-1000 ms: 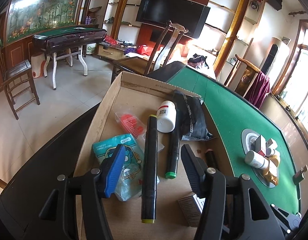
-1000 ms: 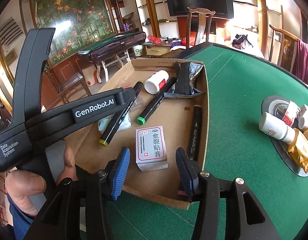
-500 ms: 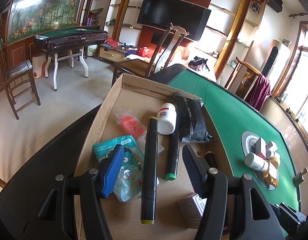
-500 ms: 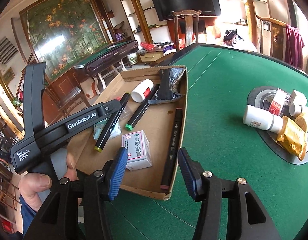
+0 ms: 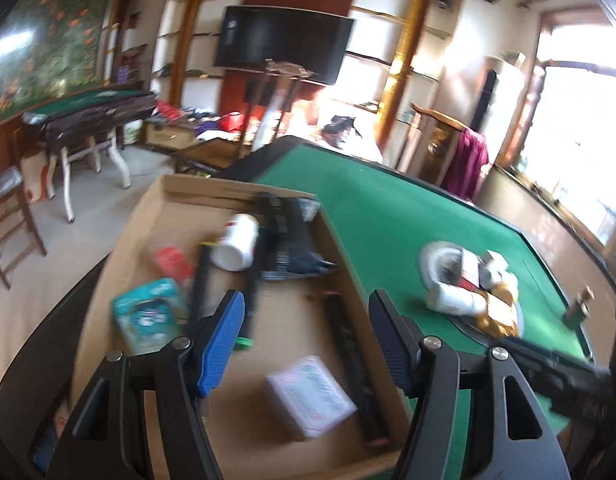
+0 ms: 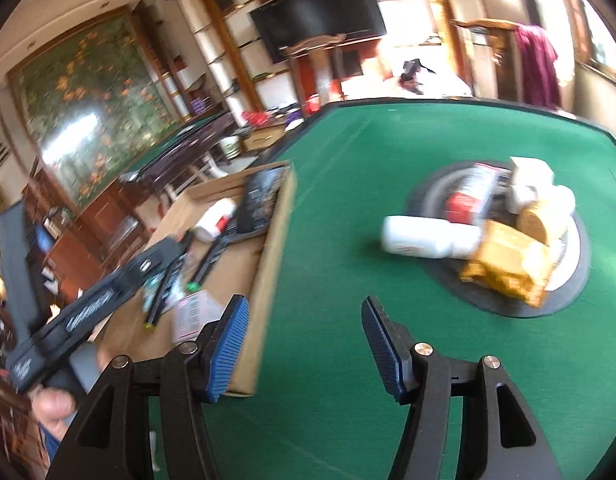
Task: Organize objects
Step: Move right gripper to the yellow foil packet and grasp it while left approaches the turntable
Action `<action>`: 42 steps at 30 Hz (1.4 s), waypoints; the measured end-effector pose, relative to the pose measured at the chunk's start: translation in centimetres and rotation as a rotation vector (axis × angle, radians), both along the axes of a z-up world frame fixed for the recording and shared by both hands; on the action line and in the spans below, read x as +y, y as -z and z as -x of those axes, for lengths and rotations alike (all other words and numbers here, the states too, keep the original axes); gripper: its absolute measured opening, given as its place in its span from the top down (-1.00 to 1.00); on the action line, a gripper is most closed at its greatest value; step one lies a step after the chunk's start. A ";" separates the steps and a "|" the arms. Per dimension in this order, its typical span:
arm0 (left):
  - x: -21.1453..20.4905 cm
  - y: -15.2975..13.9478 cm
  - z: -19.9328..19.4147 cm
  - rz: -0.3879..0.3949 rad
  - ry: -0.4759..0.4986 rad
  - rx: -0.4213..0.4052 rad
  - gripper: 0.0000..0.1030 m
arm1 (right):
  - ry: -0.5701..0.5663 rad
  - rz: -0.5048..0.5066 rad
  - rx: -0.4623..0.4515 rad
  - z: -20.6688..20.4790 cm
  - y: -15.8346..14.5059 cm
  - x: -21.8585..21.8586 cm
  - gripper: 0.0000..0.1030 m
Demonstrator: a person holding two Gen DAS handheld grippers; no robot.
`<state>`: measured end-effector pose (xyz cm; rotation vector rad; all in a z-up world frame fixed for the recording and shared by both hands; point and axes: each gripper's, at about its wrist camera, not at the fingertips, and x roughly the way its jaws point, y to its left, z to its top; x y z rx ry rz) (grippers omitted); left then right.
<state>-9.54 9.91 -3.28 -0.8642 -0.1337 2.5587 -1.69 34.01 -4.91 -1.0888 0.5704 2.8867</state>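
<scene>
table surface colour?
Green felt on the table, with a dark rim; clearest in the right wrist view.

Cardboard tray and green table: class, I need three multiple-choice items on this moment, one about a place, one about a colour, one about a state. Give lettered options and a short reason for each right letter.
1. Where does the white bottle outside the cardboard tray lie?
A. At the edge of the round mat
B. Inside the tray
C. On the floor

2. What colour is the table surface?
A. Red
B. Green
C. Blue

3. What is between the right gripper fingers?
A. A marker
B. A small box
C. Nothing

Answers: 1 A, it rests on its side against the pile on the mat. 2 B, green felt all around the tray. 3 C, its jaws are opening over bare felt.
</scene>
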 end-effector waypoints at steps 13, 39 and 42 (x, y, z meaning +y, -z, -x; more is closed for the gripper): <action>11.7 0.0 -3.4 0.070 0.259 -0.049 -0.29 | 0.058 -0.016 -0.035 -1.6 -0.5 8.8 -0.37; 13.6 2.3 -3.8 0.142 0.298 -0.045 -0.29 | -0.405 -0.557 -0.245 6.4 4.0 8.6 -0.39; 13.7 2.3 -3.8 0.146 0.298 -0.044 -0.29 | -0.361 -0.365 -0.254 6.0 4.0 10.6 -0.26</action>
